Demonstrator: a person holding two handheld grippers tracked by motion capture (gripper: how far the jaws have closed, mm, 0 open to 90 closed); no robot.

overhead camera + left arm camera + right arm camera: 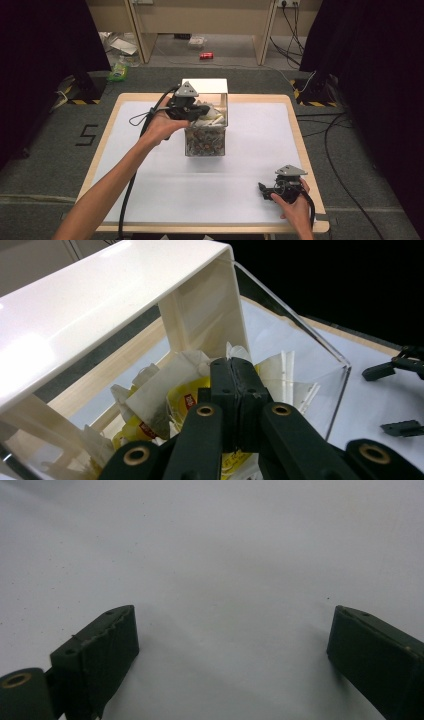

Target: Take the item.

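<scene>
Left gripper (233, 385) clenched inside box (125, 285), among tea bags (150, 400); whether it pinches one, cannot tell. Right gripper (232, 645) released, over bare table (240, 125). Risks: empty lift, or snagging neighbouring bags, tipping the box.

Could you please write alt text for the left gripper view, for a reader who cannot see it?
The left hand-held gripper, its two black jaws pressed together, reaches into a clear box with a white top, just above a pile of tea bags in white and yellow wrappers. Whether the jaws pinch a bag cannot be told.
</scene>
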